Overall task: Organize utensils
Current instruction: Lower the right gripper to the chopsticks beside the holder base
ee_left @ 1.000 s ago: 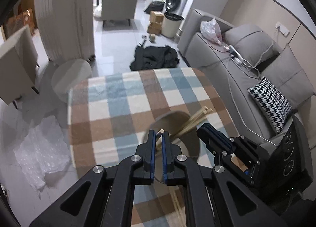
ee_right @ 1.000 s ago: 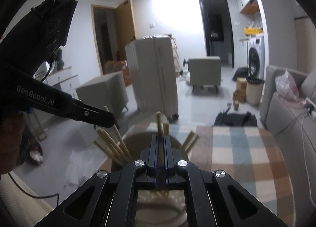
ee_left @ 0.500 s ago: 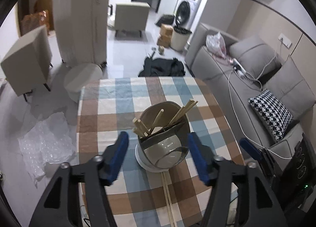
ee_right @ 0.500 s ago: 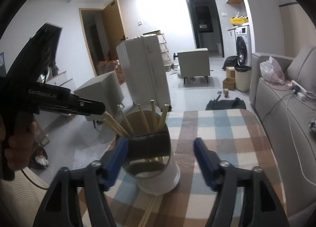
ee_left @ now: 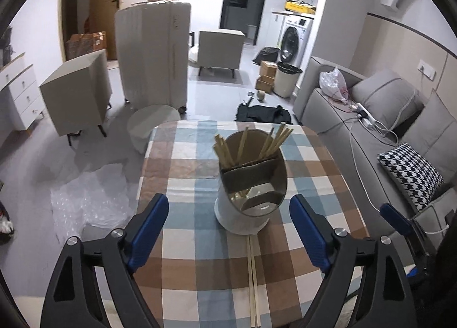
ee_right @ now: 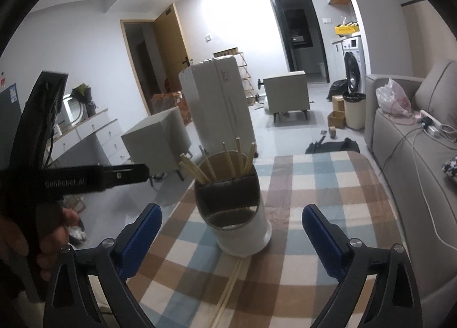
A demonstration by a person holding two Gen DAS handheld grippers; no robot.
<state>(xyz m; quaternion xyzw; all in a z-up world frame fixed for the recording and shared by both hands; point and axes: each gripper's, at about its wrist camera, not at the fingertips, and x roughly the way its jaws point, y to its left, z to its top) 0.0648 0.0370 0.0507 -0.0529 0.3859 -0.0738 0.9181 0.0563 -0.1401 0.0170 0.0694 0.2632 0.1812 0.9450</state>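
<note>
On the checked tablecloth (ee_left: 182, 265), directly ahead of both cameras, a loose pair of chopsticks (ee_left: 252, 279) lies flat, its far ends touching or tucked under the base of the white utensil holder (ee_left: 242, 219) and its long axis running from the holder straight back toward the operator. In the left wrist view the pair sits between the two blue pads, slightly right of centre; in the right wrist view the same pair (ee_right: 231, 282) lies left of centre and slants toward the near left. The left gripper (ee_left: 228, 231) stands spread wide and holds nothing; the right gripper (ee_right: 232, 238) is likewise released and empty. Neither is clearly the nearer (the fisheye gives no firm ground for ranking them), though the left gripper's line is the better matched to the sticks. Judgement: since the sticks run parallel to the fingers' reach, a closing pinch across their width suits them, provided the gripper descends to the cloth. The holder stands upright near the table's middle, with several chopsticks (ee_left: 251, 143) leaning in its rear compartment behind the dark divider; the front compartment appears empty, its contents being partly lost in reflection. Against the frames of one second ago, both grippers have changed from closed on upright sticks over the holder to open and drawn back; against the half-second frames, they have retreated a little further and the loose pair is more fully exposed.
</note>
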